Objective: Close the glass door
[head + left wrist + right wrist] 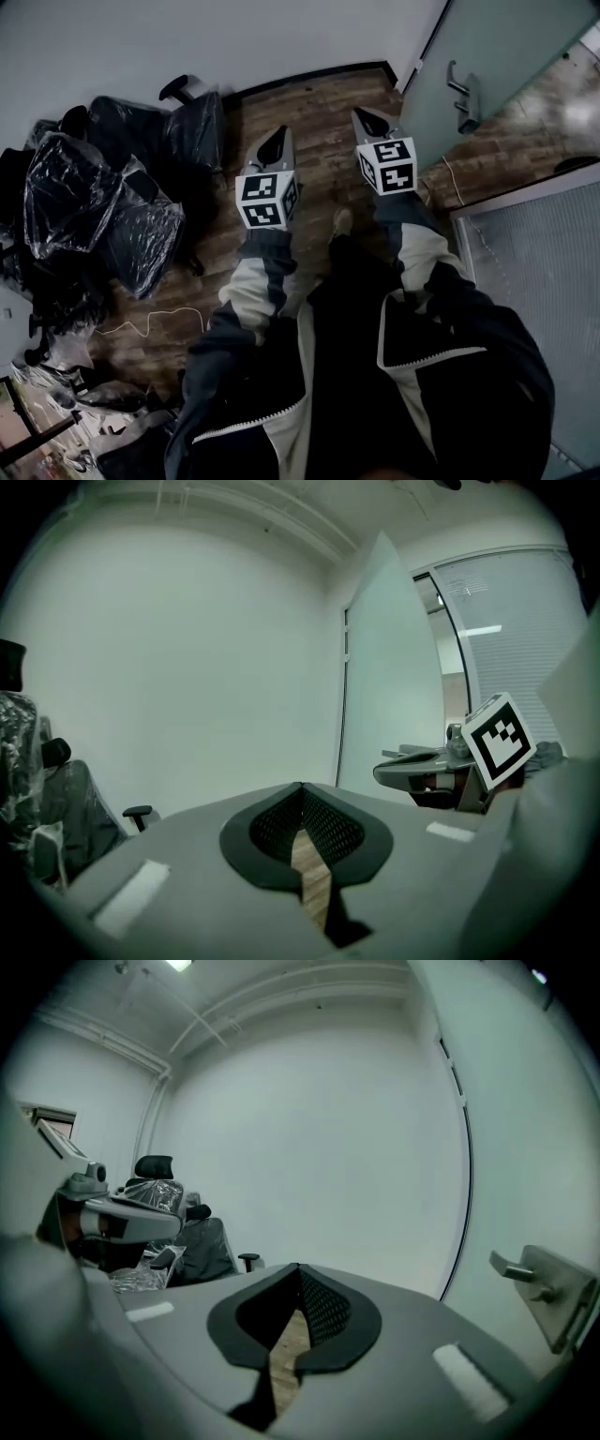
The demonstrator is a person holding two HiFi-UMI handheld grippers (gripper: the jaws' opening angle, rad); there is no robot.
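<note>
The frosted glass door point(506, 52) stands open at the upper right of the head view, with a metal lever handle point(463, 94) on its face. My right gripper point(366, 114) is shut and empty, pointing at the floor just left of the door, a short way from the handle. My left gripper point(280, 134) is beside it to the left, also shut with nothing in it. In the right gripper view the shut tips point(298, 1266) face the white wall, with the door point(534, 1147) and its handle point(539, 1283) at the right. The left gripper view shows its closed tips point(300, 786) and the door's edge point(389, 667) ahead.
Office chairs wrapped in plastic point(112, 197) crowd the left side along the white wall point(187, 37). A glass partition with blinds point(539, 272) runs along the right. A thin cable point(150, 323) lies on the wooden floor point(319, 103).
</note>
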